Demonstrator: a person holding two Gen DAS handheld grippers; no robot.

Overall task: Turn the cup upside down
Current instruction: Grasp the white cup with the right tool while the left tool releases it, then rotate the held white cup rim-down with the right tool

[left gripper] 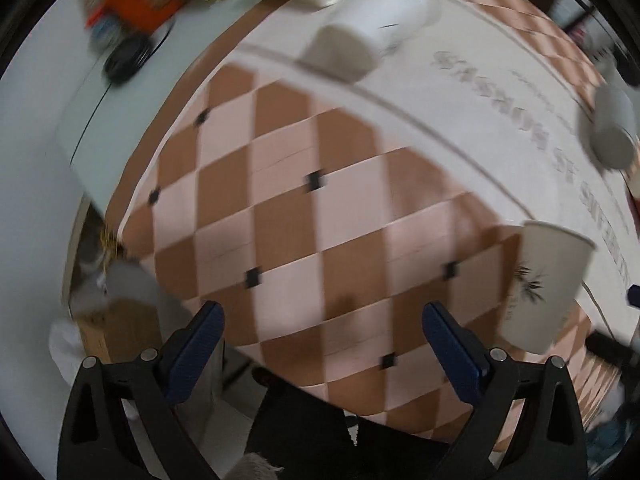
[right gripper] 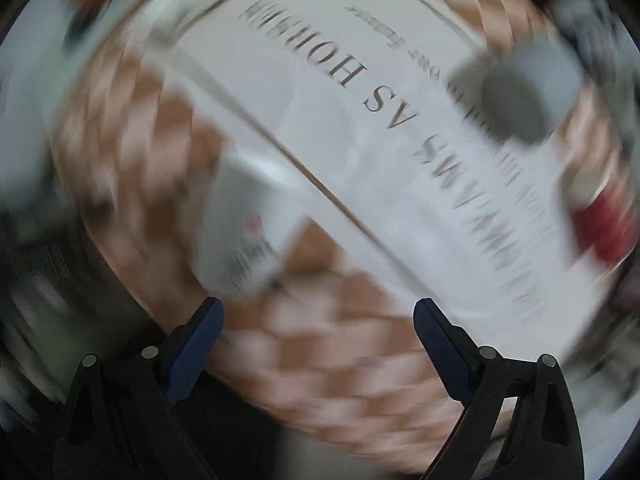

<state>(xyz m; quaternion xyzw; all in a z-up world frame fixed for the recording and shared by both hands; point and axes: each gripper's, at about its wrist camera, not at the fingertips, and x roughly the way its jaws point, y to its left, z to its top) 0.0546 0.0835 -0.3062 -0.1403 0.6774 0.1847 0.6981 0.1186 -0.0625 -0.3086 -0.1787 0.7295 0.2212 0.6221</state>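
While both fingers gape, paper cup [left gripper: 542, 288] right of left gripper [left gripper: 322, 314]

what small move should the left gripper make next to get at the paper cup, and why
Probably swing the left gripper toward its right and line its open jaws up with the paper cup. The cup stands rim up on the checkered mat, off beside the right finger, not between the jaws. Both views are motion-blurred, so the alignment is only a rough read.

Left gripper [left gripper: 322, 318] gapes empty at bottom centre; paper cup [left gripper: 544, 286] stands at lower right on checkered mat [left gripper: 280, 200].
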